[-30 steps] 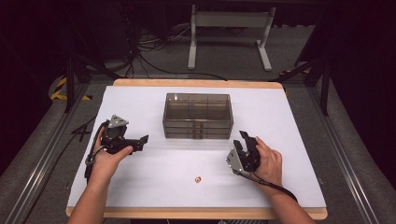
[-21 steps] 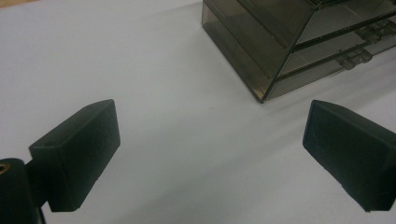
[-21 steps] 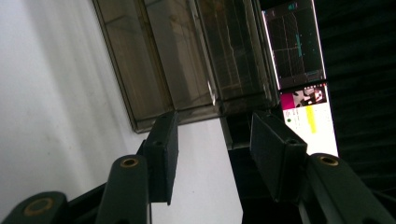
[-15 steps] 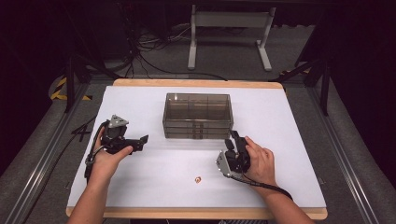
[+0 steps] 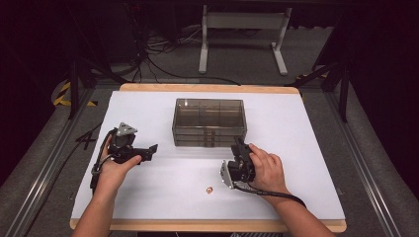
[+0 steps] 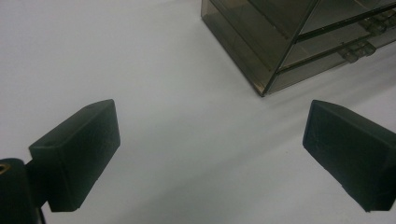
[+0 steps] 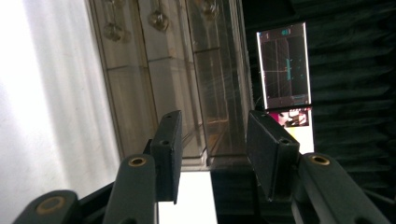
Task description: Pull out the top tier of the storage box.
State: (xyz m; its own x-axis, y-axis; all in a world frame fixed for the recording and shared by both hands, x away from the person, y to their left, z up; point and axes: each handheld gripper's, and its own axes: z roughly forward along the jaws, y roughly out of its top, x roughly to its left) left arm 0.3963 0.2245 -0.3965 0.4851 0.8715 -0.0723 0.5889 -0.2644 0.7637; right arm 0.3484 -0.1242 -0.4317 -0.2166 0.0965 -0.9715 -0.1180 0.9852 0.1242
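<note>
- My right gripper (image 5: 240, 148) sits just in front of the drawer box (image 5: 209, 121), near its right front corner, rolled onto its side in my right hand (image 5: 264, 168).
- Its jaws point at the box front and have just been closing; they stand partly apart with nothing between the pads.
- In the right gripper view the two black fingers (image 7: 170, 144) frame the stacked drawer fronts (image 7: 154, 79), and small knob-like pulls (image 7: 159, 19) show near the top of that picture.
- The pads look clear of the box, though from above I cannot tell whether the tips touch it.
- My left gripper (image 5: 148, 150) rests low over the table (image 5: 306, 128), well to the left of the box, held in my left hand (image 5: 114, 168).
- Its jaws are spread wide and empty: in the left gripper view the two pads (image 6: 77, 149) stand far apart with bare white surface between them.
- That view also catches the box's near corner (image 6: 266, 88) with its smoky clear walls and drawer edges.
- The box stands upright at the middle of the table, toward the far edge, with all drawers looking pushed in.
- A small coppery bit (image 5: 209, 189) lies on the table nearer me, just left of my right hand and apart from both grippers; it is too small to identify.
- A lit screen (image 7: 285, 60) shows beyond the box in the right gripper view.
</note>
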